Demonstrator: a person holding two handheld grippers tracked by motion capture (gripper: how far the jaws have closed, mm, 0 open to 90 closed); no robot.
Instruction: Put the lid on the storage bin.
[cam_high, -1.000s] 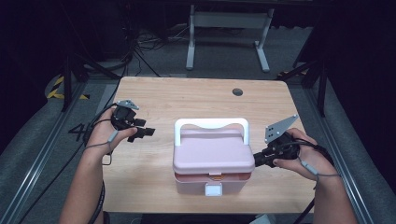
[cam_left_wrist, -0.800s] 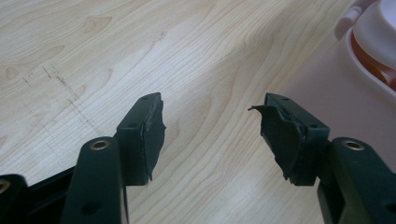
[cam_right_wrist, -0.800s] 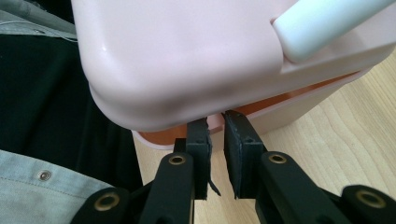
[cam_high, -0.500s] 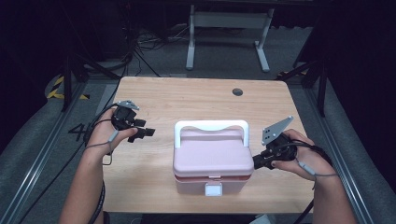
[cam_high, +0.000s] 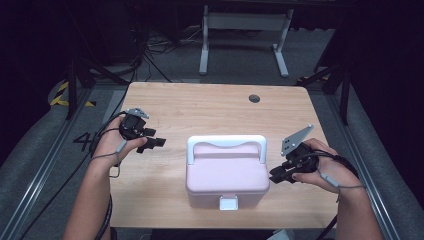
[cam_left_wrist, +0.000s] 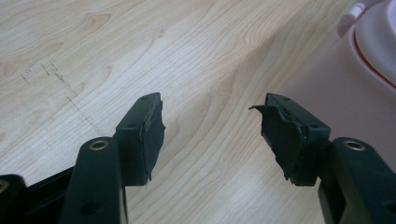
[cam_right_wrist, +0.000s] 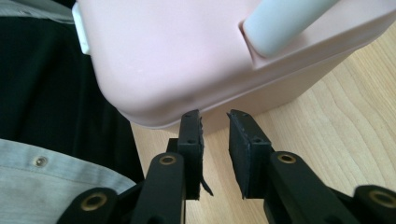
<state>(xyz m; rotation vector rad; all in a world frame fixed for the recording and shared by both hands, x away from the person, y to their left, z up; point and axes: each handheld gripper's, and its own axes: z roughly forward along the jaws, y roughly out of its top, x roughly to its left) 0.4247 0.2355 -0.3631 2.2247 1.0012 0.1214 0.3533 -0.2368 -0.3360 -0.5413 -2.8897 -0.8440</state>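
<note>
A pink lidded box with a white handle and a white front latch stands at the table's middle front. My left gripper hovers to its left with its jaws wide open over bare wood; the box's edge sits at the right of that view. My right gripper is at the box's right side. In the right gripper view its tips point at the box's lower corner, a narrow gap between them and nothing held. The handle's end is above.
The wooden table has a small round hole near its far edge. A white metal frame stands on the floor behind. The person's grey shirt is close to the table's front edge.
My right gripper has slid slightly down and in toward the box's right side. The left gripper has hardly moved.
</note>
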